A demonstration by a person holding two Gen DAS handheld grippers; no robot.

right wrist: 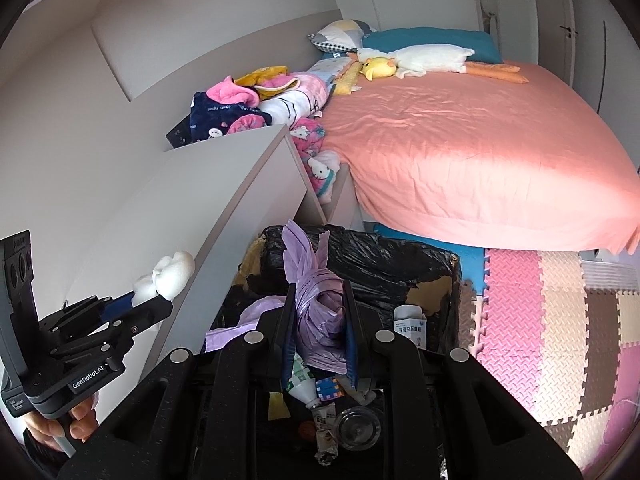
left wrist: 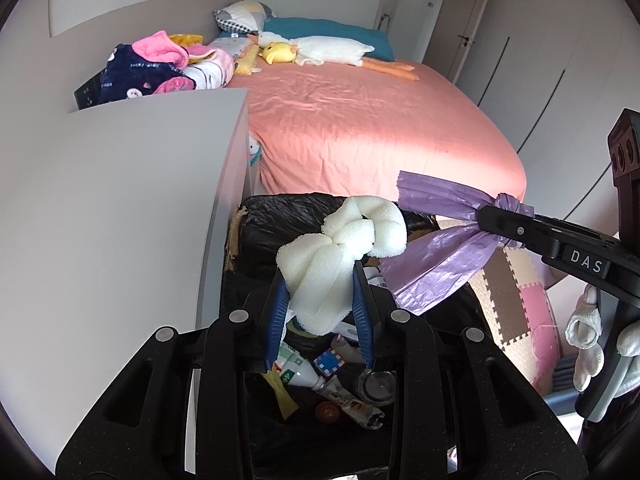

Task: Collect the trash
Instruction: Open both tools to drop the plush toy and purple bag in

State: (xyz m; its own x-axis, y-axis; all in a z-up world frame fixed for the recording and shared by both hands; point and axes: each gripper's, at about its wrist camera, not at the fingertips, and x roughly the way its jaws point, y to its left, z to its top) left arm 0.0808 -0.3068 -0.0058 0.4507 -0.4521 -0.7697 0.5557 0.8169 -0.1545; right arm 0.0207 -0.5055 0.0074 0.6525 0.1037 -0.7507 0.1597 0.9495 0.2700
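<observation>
Left gripper [left wrist: 320,280] clamped on a lump of white foam [left wrist: 340,260], blue pads pressing its lower part from both sides, jaws only a little apart, most of the foam bulging out above the fingertips. Seen from the right wrist view as a white puff at the tip of the other tool, against the grey cabinet side [right wrist: 224,216].

Right gripper [right wrist: 318,320] closed narrowly on a knotted purple plastic bag [right wrist: 320,312], the knot squeezed between the pads, loose ends fanning up past the fingertips and a flap trailing out to the left. In the left wrist view, the same bag pinched at its knot near the right edge, one end spread toward the bed, the other hanging down toward the floor mats.

Both loads held over a cardboard box lined with black plastic [right wrist: 380,256], standing on the floor between the grey cabinet and the foot of the bed [right wrist: 460,152]. Inside the box, directly under the grippers: a white plastic bottle with green label [left wrist: 296,372], a small patterned cube [right wrist: 330,390], a crumpled tube, a round clear lid [right wrist: 356,426], a small white carton [right wrist: 410,326] near the right wall.

Bed in pink sheet, piled clothes and a plush duck [left wrist: 280,52] at the far end. Interlocking foam mats [right wrist: 552,320] on the floor to the right. A gloved hand [left wrist: 588,332] on the right tool's handle.
</observation>
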